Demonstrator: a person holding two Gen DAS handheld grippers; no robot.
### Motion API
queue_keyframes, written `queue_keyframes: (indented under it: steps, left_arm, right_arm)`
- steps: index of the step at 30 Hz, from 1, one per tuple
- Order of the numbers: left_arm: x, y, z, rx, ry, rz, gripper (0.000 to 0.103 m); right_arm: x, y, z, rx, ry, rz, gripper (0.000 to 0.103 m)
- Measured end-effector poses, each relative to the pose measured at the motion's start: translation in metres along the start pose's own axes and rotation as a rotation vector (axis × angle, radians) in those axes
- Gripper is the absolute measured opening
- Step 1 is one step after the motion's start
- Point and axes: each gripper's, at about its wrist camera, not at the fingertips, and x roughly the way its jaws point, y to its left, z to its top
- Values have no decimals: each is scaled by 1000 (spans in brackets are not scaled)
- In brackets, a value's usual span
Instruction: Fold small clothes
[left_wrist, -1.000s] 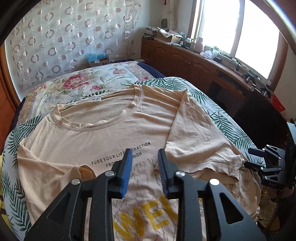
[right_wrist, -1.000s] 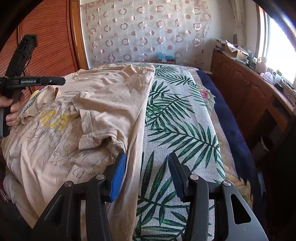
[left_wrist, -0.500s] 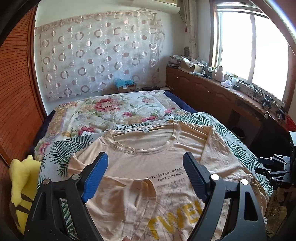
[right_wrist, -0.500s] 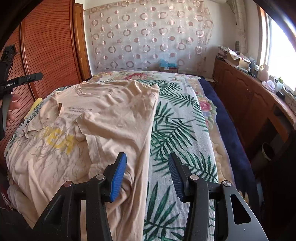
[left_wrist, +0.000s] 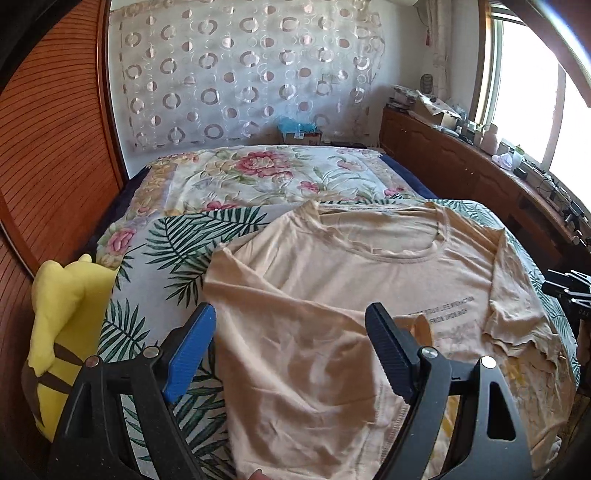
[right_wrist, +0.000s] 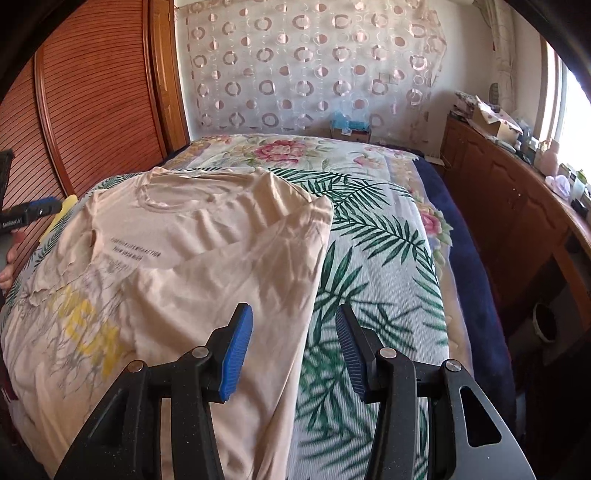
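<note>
A beige tee (left_wrist: 369, 295) lies face up on the bed (left_wrist: 177, 243), spread over a palm-leaf sheet, its neckline toward the far wall at 12 o'clock. Both sleeves are folded in over the chest: in the left wrist view one sleeve covers the near-left part of the shirt, the other lies at about 3 o'clock beside the small black lettering. Yellow print shows lower down on the front.

The left gripper (left_wrist: 291, 350) hangs above the folded sleeve, its jaws spread wide and holding nothing; the cloth shows plainly between the two fingers. A yellow plush (left_wrist: 62, 332) sits at the bed's edge near 9 o'clock.

The right gripper (right_wrist: 293, 350) hovers over the tee's right edge, jaws parted and empty, with the shirt's border and the leaf sheet both visible in the gap. From there the tee (right_wrist: 207, 258) fills the left half of the view, and the left gripper (right_wrist: 33, 212) shows only as a sliver at 9 o'clock.

A floral quilt (right_wrist: 280, 151) covers the far part of the bed, and a wooden cabinet (right_wrist: 517, 206) runs along the window side at 3 o'clock.
</note>
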Motion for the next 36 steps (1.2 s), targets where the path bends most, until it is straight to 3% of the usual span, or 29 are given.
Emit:
queue_keyframes:
  steps: [8,16,26,36]
  left_arm:
    - [34,33,-9,-22,89,61,84]
    - [50,42,-20,-23,136,64,84]
    - [52,44,-17,-26,152,72,95]
    - [54,44,-16,-18,157,68,95]
  right_arm:
    - [52,-16,31,32,55,2,49]
    - [82,-8,45,6,74,-7,49]
    - [82,-8,40,-4,69,-17,52]
    - [80,-7,39,-12,71,-12,58]
